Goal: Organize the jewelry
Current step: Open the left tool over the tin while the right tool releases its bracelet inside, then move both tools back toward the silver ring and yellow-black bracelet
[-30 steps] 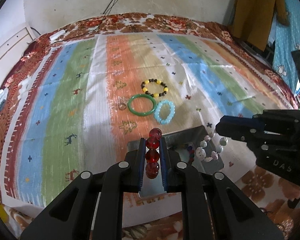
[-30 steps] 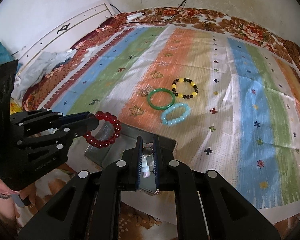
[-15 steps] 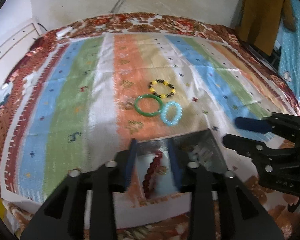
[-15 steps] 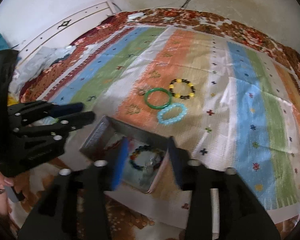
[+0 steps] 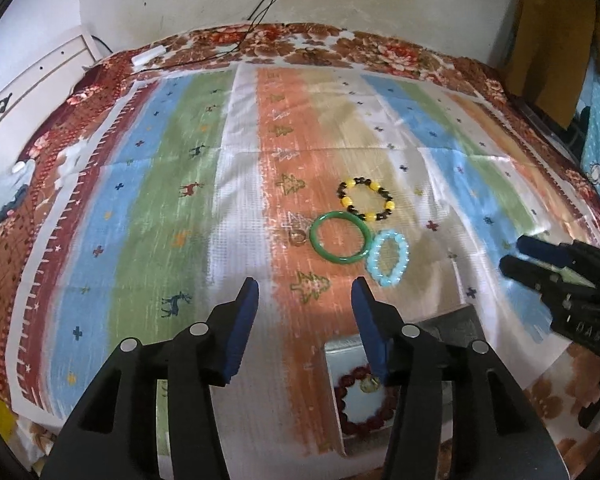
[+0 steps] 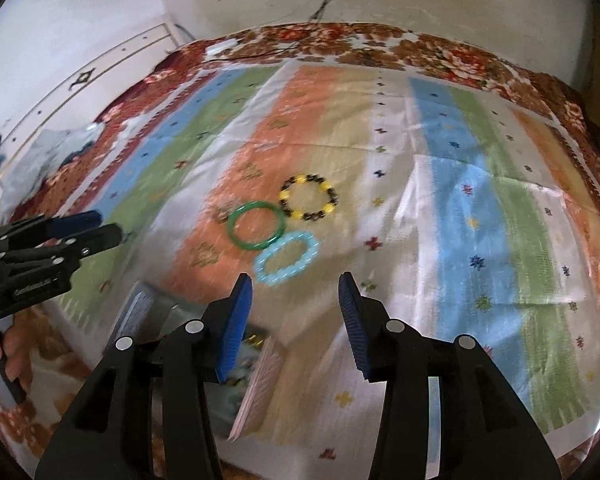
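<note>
On the bed's striped cloth (image 5: 172, 208) three bracelets lie; both tools gape empty; only the left view shows red beads (image 5: 360, 420) boxed.

Two low fisheye wrist views across the striped cloth (image 5: 236, 208), green bangle (image 5: 340, 238) shared.

Cloth (image 5: 236, 184): stripes of blue, green, white, orange and tan, with small crosses, trees and deer; border floral red-brown. Bangle (image 5: 340, 238) green; bracelet (image 5: 389, 257) pale blue; beads (image 5: 365, 199) yellow and dark, perhaps black. Boxed bracelet (image 5: 358, 404): dark red.
</note>
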Demonstrator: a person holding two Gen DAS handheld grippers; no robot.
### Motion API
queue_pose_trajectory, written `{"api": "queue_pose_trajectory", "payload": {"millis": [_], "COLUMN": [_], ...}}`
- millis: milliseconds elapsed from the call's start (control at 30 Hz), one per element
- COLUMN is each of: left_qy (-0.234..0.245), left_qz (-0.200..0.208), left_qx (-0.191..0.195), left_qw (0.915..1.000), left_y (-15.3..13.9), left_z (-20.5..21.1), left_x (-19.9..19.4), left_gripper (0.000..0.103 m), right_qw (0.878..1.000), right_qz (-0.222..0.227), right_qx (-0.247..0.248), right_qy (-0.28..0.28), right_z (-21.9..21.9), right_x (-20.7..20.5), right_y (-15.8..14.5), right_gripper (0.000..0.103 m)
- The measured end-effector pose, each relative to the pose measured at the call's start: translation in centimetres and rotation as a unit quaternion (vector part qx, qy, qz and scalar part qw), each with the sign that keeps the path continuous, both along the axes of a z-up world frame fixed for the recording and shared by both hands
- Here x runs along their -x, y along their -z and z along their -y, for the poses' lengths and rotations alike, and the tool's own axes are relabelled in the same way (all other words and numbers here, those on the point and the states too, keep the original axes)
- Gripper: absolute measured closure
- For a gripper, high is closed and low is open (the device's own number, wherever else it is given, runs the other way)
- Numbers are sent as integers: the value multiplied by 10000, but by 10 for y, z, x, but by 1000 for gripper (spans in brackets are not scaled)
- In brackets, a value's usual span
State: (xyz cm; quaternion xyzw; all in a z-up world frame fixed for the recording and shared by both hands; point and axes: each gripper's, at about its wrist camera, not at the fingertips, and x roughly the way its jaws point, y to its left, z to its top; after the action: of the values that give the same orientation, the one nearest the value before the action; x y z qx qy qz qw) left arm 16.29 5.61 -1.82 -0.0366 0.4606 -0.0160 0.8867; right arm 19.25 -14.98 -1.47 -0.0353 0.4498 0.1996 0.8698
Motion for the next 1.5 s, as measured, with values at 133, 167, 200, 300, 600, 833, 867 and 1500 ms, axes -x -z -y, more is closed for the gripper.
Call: {"api": "queue_pose_trajectory", "payload": {"millis": [133,167,200,300,600,833,867,1500], "left_qy": [63,87,87,101,15,53,60,219], "left_qz": [-149,-146,-134,-139,-470,-674,-698,-1047], "left_qx": [163,162,127,28,138,293,265,128], "left_qw": [9997,9997,9998,9998,9988,9973,9972,9942], "left_y": [6,6,5,6,18,28,30,51], "left_z": [-3,-3,-3,-3,-13,-16,-15,-5], "left_x": [-10,-12,-13,-21,-46,-61,-64,-102], "left_gripper": [54,54,54,54,54,54,54,54], "right_qw": [9998,9997,9997,9997,9993,9989,9989,9968], "right_qz": [-129,-158,-160,-68,-169,-260,-263,-537], "right_qx": [18,-11,-9,175,264,247,239,296], "right_qy": [153,162,165,179,214,287,316,505], "right_z": [3,3,2,-3,-6,-7,-6,-16], "right_x": [-15,-17,-19,-24,-44,-58,-60,-92], "right_y": [7,8,9,9,16,21,21,38], "right_gripper": [57,57,56,53,53,53,53,53]}}
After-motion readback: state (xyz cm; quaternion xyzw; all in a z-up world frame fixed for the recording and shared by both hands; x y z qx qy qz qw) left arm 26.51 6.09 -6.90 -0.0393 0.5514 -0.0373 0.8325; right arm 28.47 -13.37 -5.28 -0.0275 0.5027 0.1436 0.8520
